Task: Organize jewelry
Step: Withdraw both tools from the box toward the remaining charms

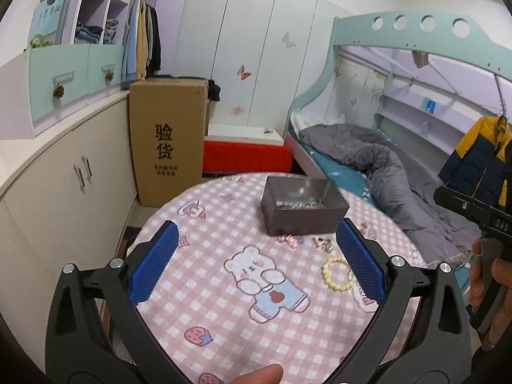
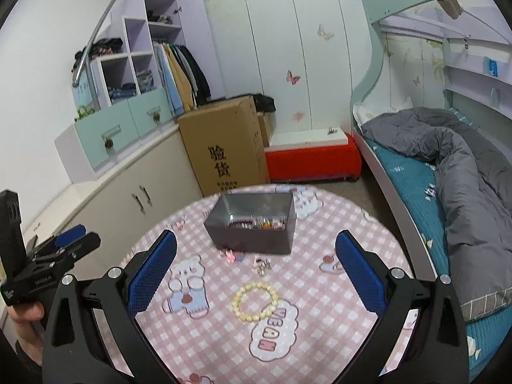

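A dark grey open box [image 1: 304,206] [image 2: 252,224] holding several small jewelry pieces sits on the round table with a pink checked cloth [image 1: 208,288] [image 2: 304,320]. In front of the box lie a pink trinket [image 1: 289,240] [image 2: 230,256] and a silvery trinket [image 1: 323,244] [image 2: 263,264]. A cream bead bracelet [image 1: 338,274] [image 2: 255,300] lies nearer. My left gripper [image 1: 256,256] is open above the table, the bracelet just inside its right finger. My right gripper [image 2: 256,262] is open, the bracelet lying between its fingers and below them.
A tall cardboard box [image 1: 166,140] [image 2: 224,144] and a red bench [image 1: 246,156] [image 2: 312,163] stand behind the table. White cabinets [image 1: 64,172] run along the left. A bunk bed with a grey quilt [image 1: 400,172] [image 2: 464,166] is on the right. A person's hand [image 1: 492,284] holds the other gripper.
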Action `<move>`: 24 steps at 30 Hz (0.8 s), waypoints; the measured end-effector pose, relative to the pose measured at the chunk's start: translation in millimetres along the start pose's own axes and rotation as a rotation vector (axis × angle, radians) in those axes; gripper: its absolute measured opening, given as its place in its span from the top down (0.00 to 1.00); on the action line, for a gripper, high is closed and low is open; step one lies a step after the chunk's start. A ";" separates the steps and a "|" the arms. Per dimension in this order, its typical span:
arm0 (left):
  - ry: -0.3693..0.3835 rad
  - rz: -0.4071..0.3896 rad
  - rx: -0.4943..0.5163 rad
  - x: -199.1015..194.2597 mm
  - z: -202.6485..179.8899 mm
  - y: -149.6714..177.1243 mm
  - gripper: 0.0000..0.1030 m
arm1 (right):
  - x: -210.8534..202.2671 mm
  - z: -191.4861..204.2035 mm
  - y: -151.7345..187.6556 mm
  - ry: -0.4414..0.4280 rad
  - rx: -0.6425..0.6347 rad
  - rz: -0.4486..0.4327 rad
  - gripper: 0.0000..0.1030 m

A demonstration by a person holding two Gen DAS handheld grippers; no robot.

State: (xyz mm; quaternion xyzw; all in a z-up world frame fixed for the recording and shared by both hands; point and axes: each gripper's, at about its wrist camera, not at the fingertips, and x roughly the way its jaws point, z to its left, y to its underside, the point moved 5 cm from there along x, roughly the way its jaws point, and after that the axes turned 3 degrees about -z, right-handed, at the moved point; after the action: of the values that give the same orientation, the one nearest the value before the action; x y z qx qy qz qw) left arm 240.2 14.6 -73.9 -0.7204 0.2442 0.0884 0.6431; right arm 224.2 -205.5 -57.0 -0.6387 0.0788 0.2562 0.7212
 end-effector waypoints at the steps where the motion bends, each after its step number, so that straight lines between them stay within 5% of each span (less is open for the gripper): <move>1: -0.001 0.015 0.002 5.2 0.1 4.6 0.06 | 3.4 -0.7 5.2 0.001 -0.002 0.014 0.07; 13: -0.024 0.180 0.037 72.6 -11.4 54.3 0.06 | 46.4 -21.9 53.8 0.032 0.007 0.151 0.07; 24: -0.058 0.295 0.109 158.3 -30.3 56.2 0.06 | 84.7 -37.3 72.4 0.030 0.027 0.219 0.07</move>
State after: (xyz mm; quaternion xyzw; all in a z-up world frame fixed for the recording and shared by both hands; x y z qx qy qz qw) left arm 345.3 -55.5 -188.7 -0.6379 0.3330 0.1892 0.6681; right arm 270.7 -214.7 -164.5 -0.6202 0.1626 0.3229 0.6962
